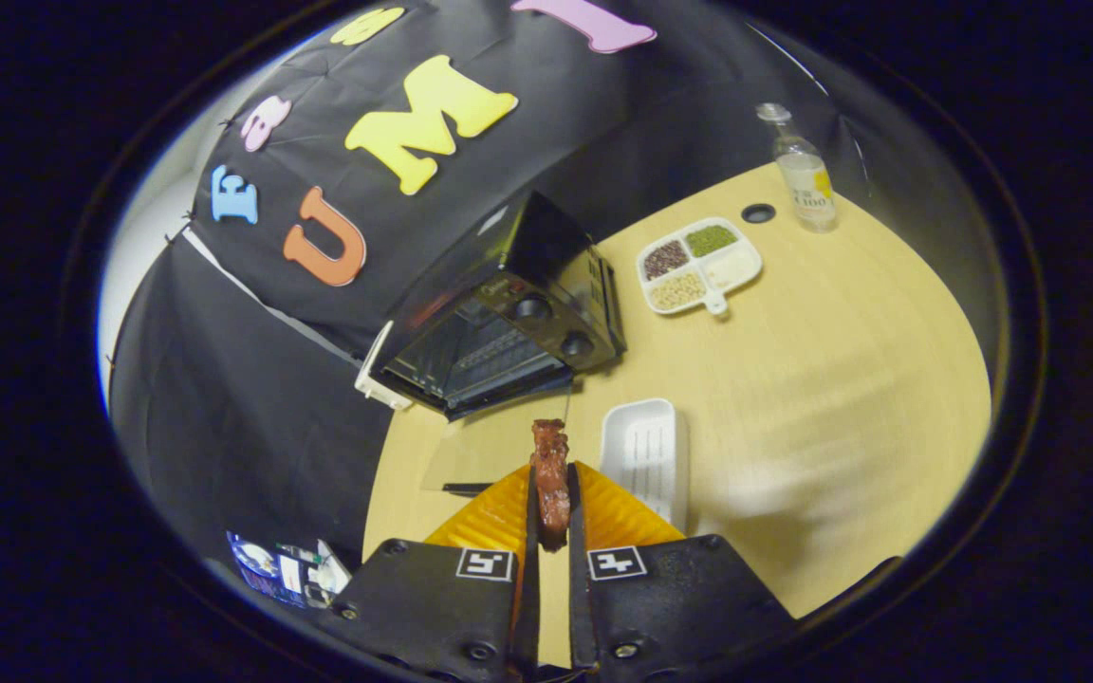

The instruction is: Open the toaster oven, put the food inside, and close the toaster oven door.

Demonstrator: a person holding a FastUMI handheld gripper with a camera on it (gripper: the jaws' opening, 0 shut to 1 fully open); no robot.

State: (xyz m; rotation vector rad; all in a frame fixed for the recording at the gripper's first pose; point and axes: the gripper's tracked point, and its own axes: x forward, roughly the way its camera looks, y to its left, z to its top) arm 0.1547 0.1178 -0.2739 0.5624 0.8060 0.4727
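Observation:
My gripper (551, 479) is shut on a reddish-brown piece of food (551, 474), which sticks out upright between and past the two fingers. Beyond the fingers stands the black toaster oven (518, 313), tilted in this view, with two round knobs on its right side. Its glass door (490, 451) lies folded down flat toward me, so the dark inside with its rack shows. The food hangs above the table just in front of the lowered door.
A white empty tray (649, 455) lies right of the fingers. Farther off on the wooden table (841, 398) are a divided white dish (698, 264) of beans and grains, a clear bottle (805, 175) and a round cable hole (758, 212).

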